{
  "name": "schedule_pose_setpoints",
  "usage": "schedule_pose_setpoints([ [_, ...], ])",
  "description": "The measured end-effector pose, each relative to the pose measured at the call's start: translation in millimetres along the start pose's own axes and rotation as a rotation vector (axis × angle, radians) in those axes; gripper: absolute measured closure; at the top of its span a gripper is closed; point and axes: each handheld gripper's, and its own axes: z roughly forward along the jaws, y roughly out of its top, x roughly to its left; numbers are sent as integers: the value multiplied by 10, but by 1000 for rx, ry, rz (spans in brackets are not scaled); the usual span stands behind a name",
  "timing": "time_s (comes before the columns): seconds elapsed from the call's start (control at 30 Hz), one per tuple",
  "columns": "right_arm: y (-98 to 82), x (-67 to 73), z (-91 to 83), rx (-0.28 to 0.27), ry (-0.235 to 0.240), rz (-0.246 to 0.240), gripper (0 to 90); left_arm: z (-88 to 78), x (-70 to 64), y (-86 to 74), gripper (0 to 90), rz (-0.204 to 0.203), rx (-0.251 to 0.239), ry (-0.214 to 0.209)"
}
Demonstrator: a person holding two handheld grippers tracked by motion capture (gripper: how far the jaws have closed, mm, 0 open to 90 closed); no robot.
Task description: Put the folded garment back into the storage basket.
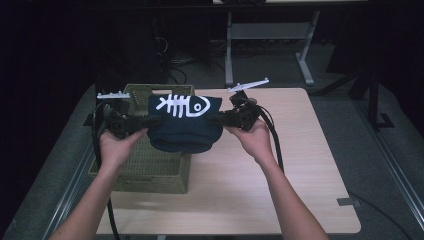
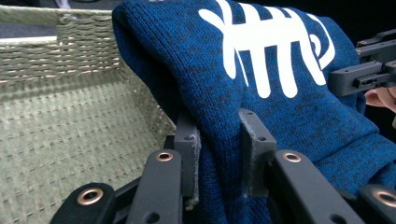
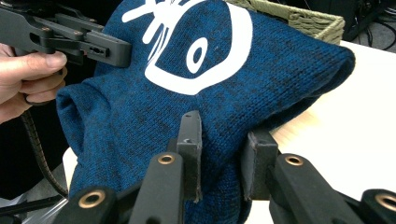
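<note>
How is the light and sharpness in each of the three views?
High view: the table is lit, the room behind is nearly black, and the picture is soft. Left gripper view: the blue knit is sharp, with bright white print. Right gripper view: the table is overexposed.

Both forearms entered from bottom of high view, angled inward. Left hand (image 1: 116, 146) gripped left gripper (image 1: 145, 121); right hand (image 1: 254, 137) gripped right gripper (image 1: 216, 119). Jaws faced each other, each pair clamped on blue knit fabric (image 1: 182, 125) betw. pads, held aloft. Wrists approx level, though dim view made that hard to judge. Cables trailed back along both arms.
</note>
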Motion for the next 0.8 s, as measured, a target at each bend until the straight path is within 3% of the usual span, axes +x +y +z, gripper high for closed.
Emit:
schedule_pose_setpoints([
  [0.8, 134, 208, 348, 7, 28, -26, 719, -283, 266, -90, 715, -24, -10, 40],
])
